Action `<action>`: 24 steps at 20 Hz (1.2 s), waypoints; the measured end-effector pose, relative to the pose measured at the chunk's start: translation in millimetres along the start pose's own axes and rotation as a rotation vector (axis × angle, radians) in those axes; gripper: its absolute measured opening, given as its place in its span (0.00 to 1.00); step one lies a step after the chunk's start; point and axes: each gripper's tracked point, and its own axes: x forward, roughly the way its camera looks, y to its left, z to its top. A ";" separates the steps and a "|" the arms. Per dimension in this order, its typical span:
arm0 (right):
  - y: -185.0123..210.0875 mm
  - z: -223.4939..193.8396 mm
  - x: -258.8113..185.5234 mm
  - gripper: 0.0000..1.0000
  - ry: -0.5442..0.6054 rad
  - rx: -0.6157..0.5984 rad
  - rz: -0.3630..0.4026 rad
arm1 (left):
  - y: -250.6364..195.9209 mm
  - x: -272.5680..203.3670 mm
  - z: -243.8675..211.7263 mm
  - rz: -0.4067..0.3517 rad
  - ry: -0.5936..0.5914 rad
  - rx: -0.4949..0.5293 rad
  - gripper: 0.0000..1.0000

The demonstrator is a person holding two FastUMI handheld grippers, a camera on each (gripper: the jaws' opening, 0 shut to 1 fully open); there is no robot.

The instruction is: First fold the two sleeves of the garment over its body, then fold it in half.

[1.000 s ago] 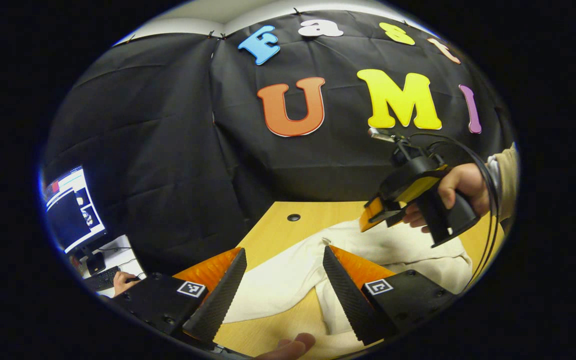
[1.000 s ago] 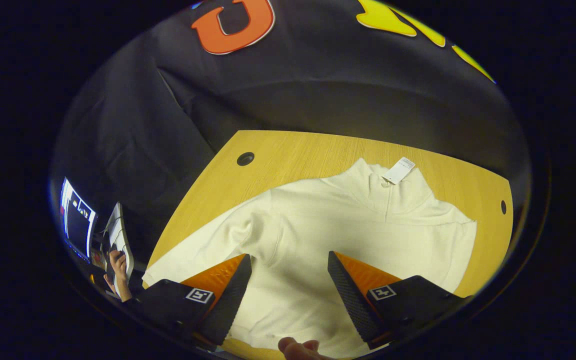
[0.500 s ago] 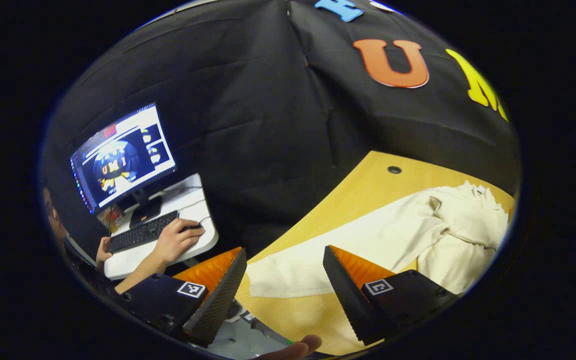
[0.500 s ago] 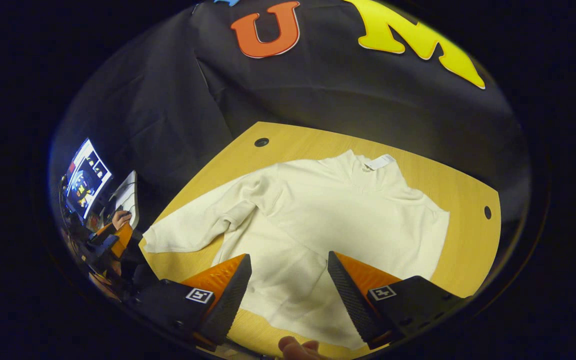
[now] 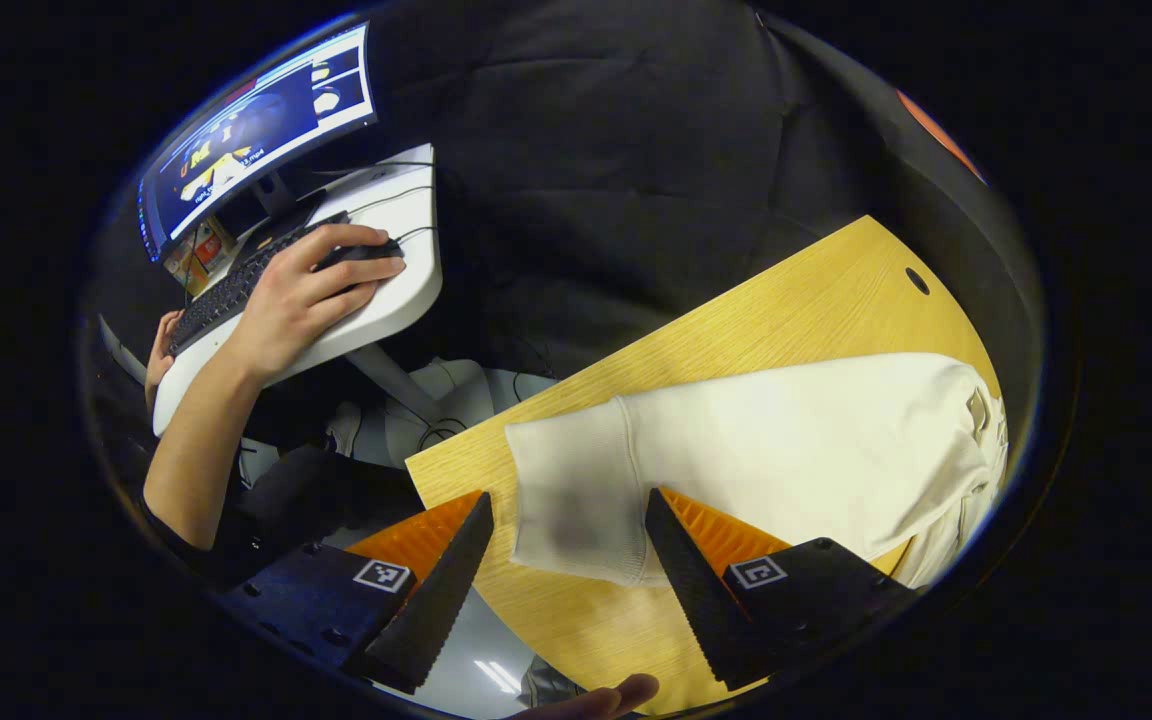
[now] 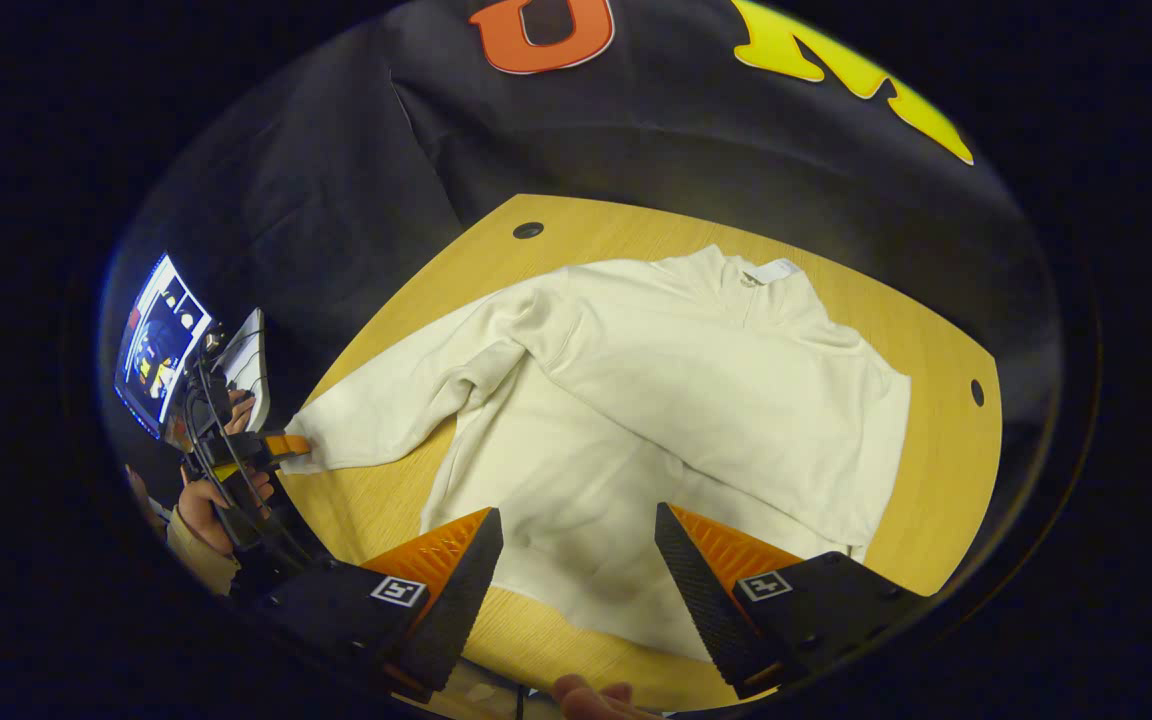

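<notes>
A cream sweatshirt (image 6: 696,400) lies flat on the wooden table (image 6: 576,230), collar toward the wall. One sleeve lies folded across its body. The other sleeve (image 6: 386,400) stretches out toward the table's left edge. In the left gripper view this sleeve (image 5: 786,440) ends in a ribbed cuff (image 5: 566,530) that lies between the wide-apart fingers of my left gripper (image 5: 568,497), which is open. The right gripper view shows that left gripper (image 6: 281,445) at the cuff, held by a hand. My right gripper (image 6: 578,510) hangs open above the hem, holding nothing.
Beyond the table's left edge (image 5: 456,440) a person sits at a white desk (image 5: 386,300) with a monitor (image 5: 256,110), a keyboard (image 5: 226,290) and a hand on a mouse (image 5: 316,290). The table has small round holes (image 6: 528,230) near its corners.
My left gripper has swung left and down, from beside the garment's body to the outstretched sleeve's cuff. The right gripper has drawn back, and its view now takes in the whole sweatshirt.
</notes>
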 end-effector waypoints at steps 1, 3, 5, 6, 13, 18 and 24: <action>-1.5 -8.2 -1.6 0.96 0.008 0.006 0.000 | -2.2 3.3 4.3 -0.015 0.017 0.006 0.99; -3.8 -17.2 -5.4 0.96 0.018 0.019 -0.001 | -5.2 7.0 2.3 -0.038 0.060 -0.013 0.97; -11.0 -22.9 -9.5 0.96 0.020 0.044 -0.011 | -3.9 7.9 3.4 -0.048 0.096 -0.039 0.91; -16.0 -26.4 -11.3 0.96 0.021 0.078 -0.012 | -3.4 8.2 3.3 -0.046 0.106 -0.029 0.90; -47.6 -43.4 -28.8 0.96 0.006 0.145 -0.039 | -12.1 6.8 1.1 -0.034 0.151 -0.041 0.77; -79.7 -64.4 -43.8 0.93 -0.020 0.216 -0.052 | -22.3 2.1 1.2 -0.005 0.202 0.020 0.19; -121.1 -89.0 -53.1 0.92 -0.039 0.299 -0.049 | -60.1 -44.0 30.7 -0.015 0.167 0.041 0.12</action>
